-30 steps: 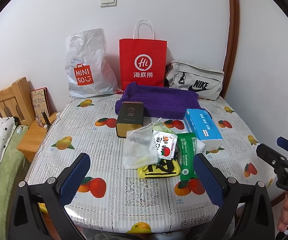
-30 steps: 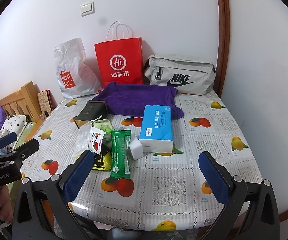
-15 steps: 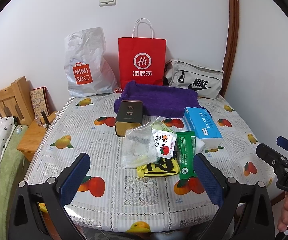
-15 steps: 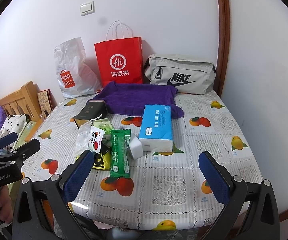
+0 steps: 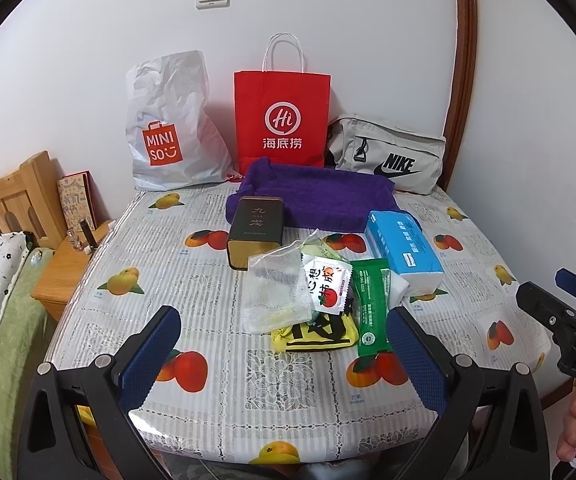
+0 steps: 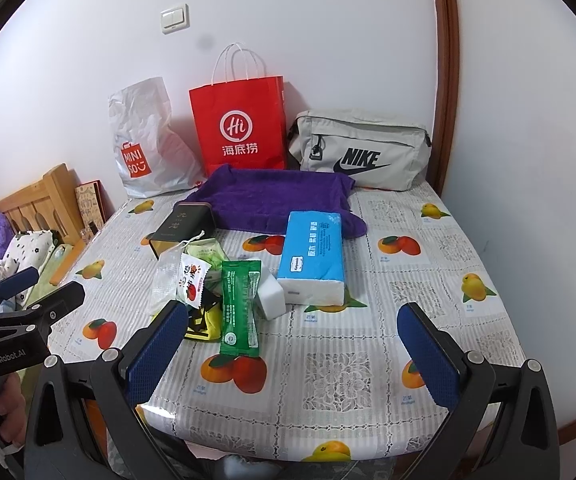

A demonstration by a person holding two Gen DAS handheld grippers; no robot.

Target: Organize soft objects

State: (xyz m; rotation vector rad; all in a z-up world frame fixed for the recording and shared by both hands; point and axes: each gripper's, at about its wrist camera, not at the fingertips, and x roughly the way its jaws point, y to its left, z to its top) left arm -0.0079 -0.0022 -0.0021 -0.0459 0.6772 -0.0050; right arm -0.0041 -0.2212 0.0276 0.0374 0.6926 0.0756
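Fruit-print cloth covers the surface, which fills the middle of both views. At the upper centre of the frame, three bags stand against the wall: a white shopping bag, a red paper bag and a grey sling bag. Just in front of them lies a folded purple towel, the largest soft thing here. A blue tissue pack rests at its right edge, and a dark tin at its left. Lower, near the centre, a loose heap gathers a clear mesh pouch, a white snack packet, a green sachet, a yellow pouch and a small white block.

Left gripper and right gripper both stand wide and empty at the bottom of their frames, short of the heap. Since a second ago, nearly nothing has shifted; the views have only crept slightly. Sorting, I judge, has not begun, and the heap is the likely first reach.
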